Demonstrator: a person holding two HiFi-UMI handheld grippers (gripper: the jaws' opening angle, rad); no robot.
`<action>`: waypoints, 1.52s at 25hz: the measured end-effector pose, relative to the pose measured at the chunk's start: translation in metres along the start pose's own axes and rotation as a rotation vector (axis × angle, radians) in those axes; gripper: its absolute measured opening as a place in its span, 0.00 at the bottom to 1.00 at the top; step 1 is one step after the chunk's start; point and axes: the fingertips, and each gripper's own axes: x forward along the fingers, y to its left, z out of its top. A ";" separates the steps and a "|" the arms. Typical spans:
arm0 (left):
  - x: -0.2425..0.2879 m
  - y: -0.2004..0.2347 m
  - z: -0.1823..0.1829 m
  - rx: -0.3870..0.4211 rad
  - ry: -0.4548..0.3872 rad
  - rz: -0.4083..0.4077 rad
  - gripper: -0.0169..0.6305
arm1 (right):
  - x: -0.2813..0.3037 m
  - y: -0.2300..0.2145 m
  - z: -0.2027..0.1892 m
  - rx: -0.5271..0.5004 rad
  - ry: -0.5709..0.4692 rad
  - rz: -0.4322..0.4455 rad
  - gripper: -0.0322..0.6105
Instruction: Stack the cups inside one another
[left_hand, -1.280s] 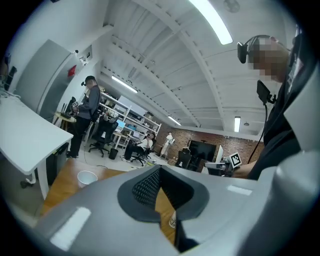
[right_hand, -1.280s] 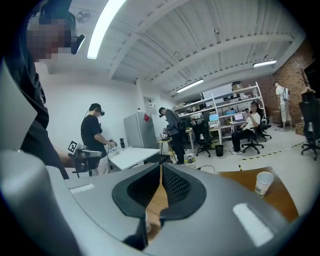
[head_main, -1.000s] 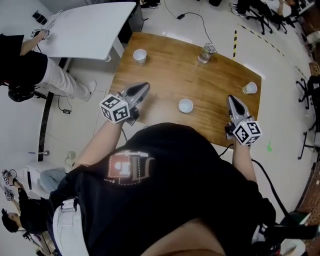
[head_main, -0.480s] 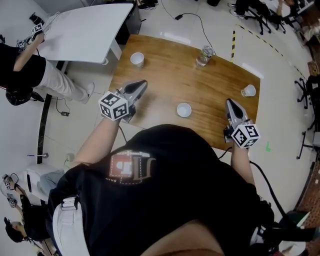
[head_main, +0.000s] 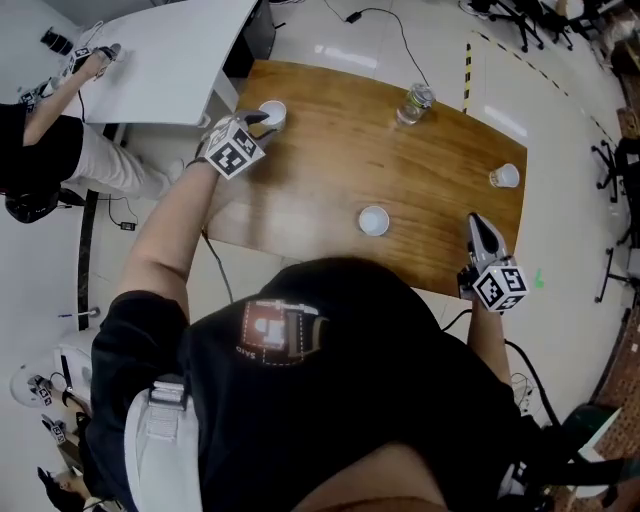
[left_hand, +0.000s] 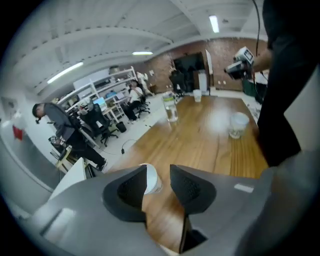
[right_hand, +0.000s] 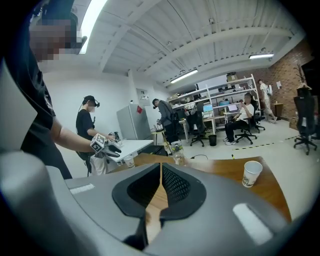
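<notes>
The left tongs (left_hand: 158, 166) are just opening up, spread at the far-left corner of the bench (head_main: 330, 150). The corner cup (left_hand: 151, 180) is showing in their gap, half behind one jaw, with neither pad pressing it and a white table (head_main: 170, 60) sitting just beyond. A second cup (head_main: 373, 220) is standing open and empty mid-bench, a third cup (head_main: 504, 176) is sitting near the right edge and a clear bottle (head_main: 415, 102) is standing at the far side, all well apart. The right tongs (head_main: 477, 222) are hanging at the near right edge, pressed together.

Left claw (left_hand: 158, 170) parting, right claw (right_hand: 160, 172) closed
</notes>
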 end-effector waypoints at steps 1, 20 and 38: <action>0.011 0.001 -0.010 0.080 0.063 -0.014 0.22 | -0.003 -0.002 -0.003 0.004 0.007 -0.012 0.09; 0.047 -0.001 -0.026 0.410 0.321 -0.159 0.04 | -0.040 -0.025 -0.035 0.062 0.021 -0.083 0.09; 0.050 -0.124 0.322 0.594 0.037 -0.214 0.04 | -0.152 -0.144 -0.012 0.084 -0.156 -0.115 0.09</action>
